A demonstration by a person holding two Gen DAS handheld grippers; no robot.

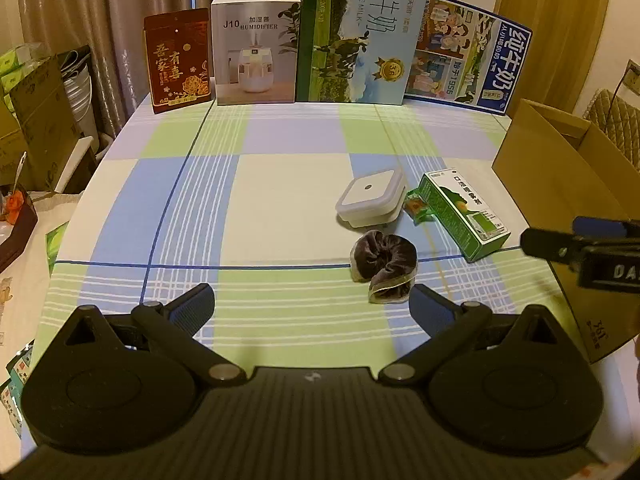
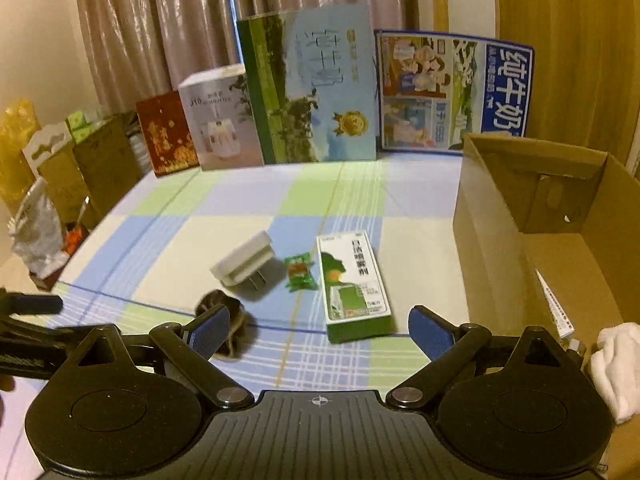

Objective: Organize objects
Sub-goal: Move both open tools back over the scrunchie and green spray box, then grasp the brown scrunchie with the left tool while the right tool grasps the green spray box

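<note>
We hold both claws over the checked tablecloth (image 1: pixel 280 184), and both are spread wide with nothing between their fingers. Our left claw (image 1: pixel 312 308) hangs low above a green square of the cloth. Just ahead of its right finger lies the dark velvet scrunchie (image 1: pixel 384 266), close to the pad but apart from it. Further ahead and a little to the right sits the white plug-in night light (image 1: pixel 370 198), and beside that — touching or nearly so — a small green candy wrapper (image 1: pixel 418 208). The green and white medicine box (image 1: pixel 466 212) lies flat to the right of the wrapper.

From our right claw (image 2: pixel 318 330) the same medicine box (image 2: pixel 354 282) lies directly ahead, between the two fingers' lines and just beyond them. The candy wrapper (image 2: pixel 301 271) is just left of the box, the night light (image 2: pixel 245 264) further left with its prongs toward us, and the scrunchie (image 2: pixel 230 326) is partly hidden behind our left pad. To the right of this claw stands the open cardboard box (image 2: pixel 496 216) — inside it we see a white cloth (image 2: pixel 618 364) near the front corner. The tip of the left claw (image 2: pixel 36 304) shows at the far left edge.

Far ahead of both claws a row of upright cartons (image 1: pixel 348 32) stands along the cloth's back edge.
</note>
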